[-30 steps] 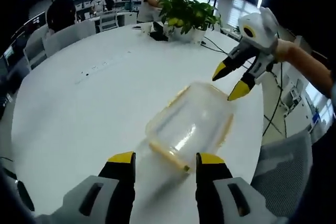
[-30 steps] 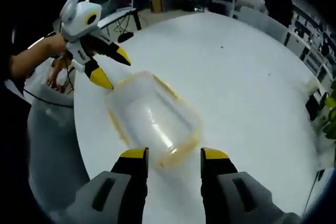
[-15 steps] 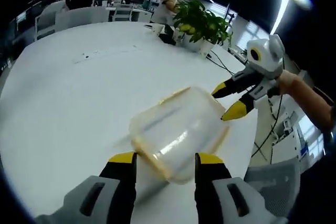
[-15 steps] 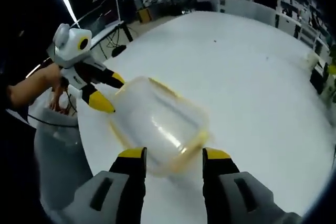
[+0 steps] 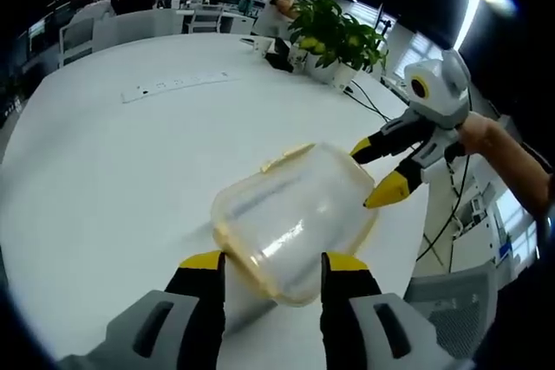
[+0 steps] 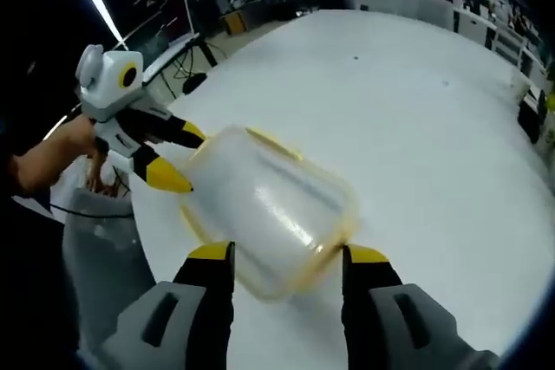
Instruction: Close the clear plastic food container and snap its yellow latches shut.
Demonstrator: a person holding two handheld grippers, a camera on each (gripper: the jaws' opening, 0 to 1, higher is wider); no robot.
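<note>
The clear plastic container (image 5: 290, 214) with its yellow rim and latches lies on the white round table (image 5: 113, 179), near the edge. My left gripper (image 5: 273, 268) is open, its jaws flanking the container's near end. My right gripper (image 5: 375, 171) comes in from the right, open, its lower tip touching the container's far corner. In the right gripper view the container (image 6: 264, 205) reaches down between the open jaws of the right gripper (image 6: 288, 255), and the left gripper (image 6: 180, 158) stands open against the opposite end. A yellow latch (image 5: 286, 157) sticks out on the far side.
A potted plant (image 5: 334, 30) and a white power strip (image 5: 173, 86) stand farther back on the table. People and chairs are behind it. A grey chair (image 6: 104, 249) sits just off the table edge beside the container, with cables on the floor (image 5: 451, 197).
Both grippers have closed in on the container from opposite ends, so it now sits partly between each pair of open jaws. The container looks slightly turned.
</note>
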